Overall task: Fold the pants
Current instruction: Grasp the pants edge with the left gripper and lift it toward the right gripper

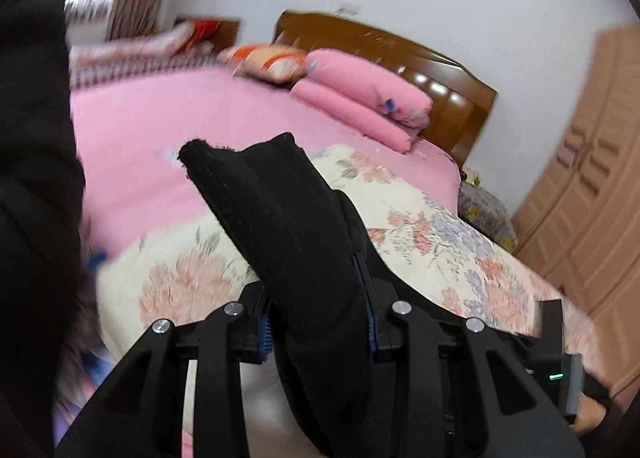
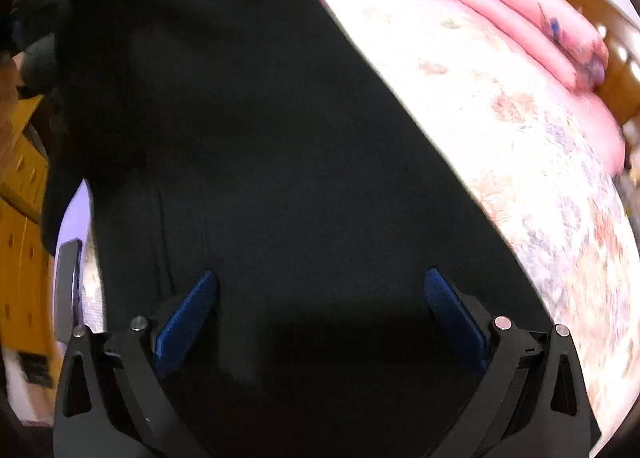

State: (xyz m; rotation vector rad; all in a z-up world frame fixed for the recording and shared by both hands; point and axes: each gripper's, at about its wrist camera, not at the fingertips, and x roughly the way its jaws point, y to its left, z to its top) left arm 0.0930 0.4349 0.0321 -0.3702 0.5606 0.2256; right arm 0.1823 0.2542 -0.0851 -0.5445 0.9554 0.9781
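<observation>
Behind my two tools stands a bedroom: white wall, a wooden headboard (image 1: 436,73) in the upper centre of the left wrist frame, and a tan wardrobe (image 1: 592,185) at its right edge. A bed (image 1: 152,129) with a pink sheet fills the middle of that frame, with a floral quilt (image 1: 432,225) spread over its lower right part and rolled pink bedding (image 1: 360,97) against the headboard.

My left hand-held gripper (image 1: 318,318) is pinching a thick fold of the black pants (image 1: 280,209); the cloth rises from between the blue pads (image 1: 264,332) toward frame centre, clear of the quilt.

In the right wrist frame, the pants (image 2: 260,137) cover the left and centre, lying over the floral quilt (image 2: 500,117). My right hand-held gripper (image 2: 320,298) has its blue pads (image 2: 188,318) spread wide over the dark cloth; I cannot confirm contact, as the fabric there is dark and blurred. A second black mass at the upper left may be a sleeve.
</observation>
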